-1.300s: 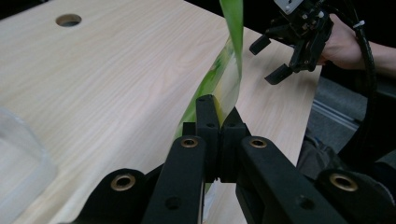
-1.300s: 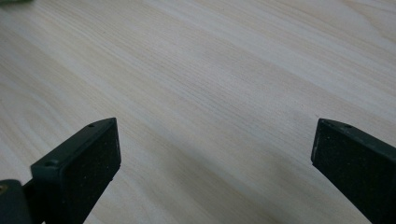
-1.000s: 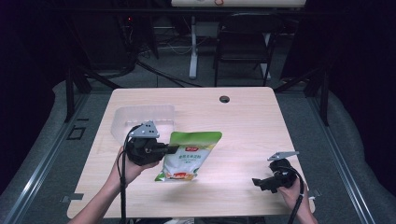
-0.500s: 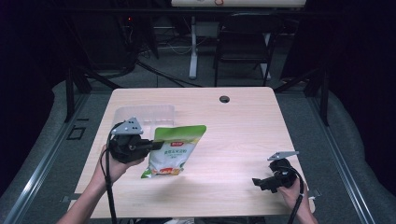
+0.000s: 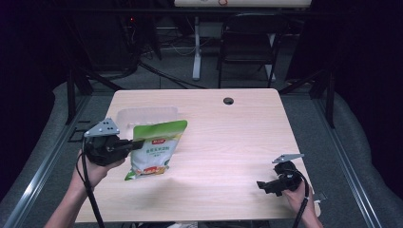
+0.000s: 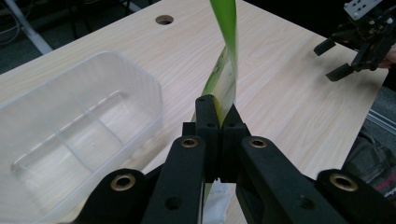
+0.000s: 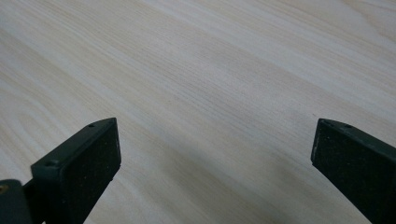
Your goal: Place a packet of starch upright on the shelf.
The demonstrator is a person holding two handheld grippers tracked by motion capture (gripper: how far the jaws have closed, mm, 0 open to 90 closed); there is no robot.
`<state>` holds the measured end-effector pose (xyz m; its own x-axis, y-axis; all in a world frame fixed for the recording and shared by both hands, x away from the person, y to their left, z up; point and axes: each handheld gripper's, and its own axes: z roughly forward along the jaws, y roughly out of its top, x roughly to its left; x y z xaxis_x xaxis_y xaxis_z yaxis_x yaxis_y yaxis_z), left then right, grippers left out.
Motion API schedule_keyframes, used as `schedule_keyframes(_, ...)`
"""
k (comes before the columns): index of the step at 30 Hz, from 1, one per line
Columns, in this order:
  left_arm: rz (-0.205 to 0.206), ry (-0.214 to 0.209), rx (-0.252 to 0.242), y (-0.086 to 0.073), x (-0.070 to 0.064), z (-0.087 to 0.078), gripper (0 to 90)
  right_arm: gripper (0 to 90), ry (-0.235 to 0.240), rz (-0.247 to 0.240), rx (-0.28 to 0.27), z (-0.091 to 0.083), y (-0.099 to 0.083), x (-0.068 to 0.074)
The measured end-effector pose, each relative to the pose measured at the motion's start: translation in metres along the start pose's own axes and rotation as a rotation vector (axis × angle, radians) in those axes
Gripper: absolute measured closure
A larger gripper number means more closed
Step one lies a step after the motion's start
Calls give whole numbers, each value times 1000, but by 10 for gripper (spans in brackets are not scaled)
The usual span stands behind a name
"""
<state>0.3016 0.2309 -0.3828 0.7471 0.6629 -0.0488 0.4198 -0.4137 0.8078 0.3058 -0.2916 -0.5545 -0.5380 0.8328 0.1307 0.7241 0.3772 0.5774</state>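
Green pouch (image 5: 157, 148): carried leftward since a second before, pinched by left gripper (image 5: 127, 147), nearly over clear tub (image 5: 142, 114). Left gripper view: clamped on pouch edge beside tub. Right gripper (image 7: 212, 163) view: gaping, empty, above tabletop (image 7: 210, 70).

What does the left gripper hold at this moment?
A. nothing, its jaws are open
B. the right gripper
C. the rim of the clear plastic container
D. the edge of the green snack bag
D: the left gripper has its jaws shut on the edge of the green snack bag, beside the clear plastic container.
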Motion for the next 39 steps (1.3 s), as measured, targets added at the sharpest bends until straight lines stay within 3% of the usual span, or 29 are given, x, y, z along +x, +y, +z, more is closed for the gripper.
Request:
schedule_keyframes(21, -50, 116, -23, -11, 29, -34, 900, 11, -5, 3, 4, -1, 1, 0)
schedule_keyframes(28, -58, 163, -45, -6, 36, -47, 900, 12, -2, -3, 0, 0, 1, 0)
schedule_keyframes(39, -69, 231, -55, 3, 52, -53, 900, 12, -3, -1, 0, 0, 1, 0)
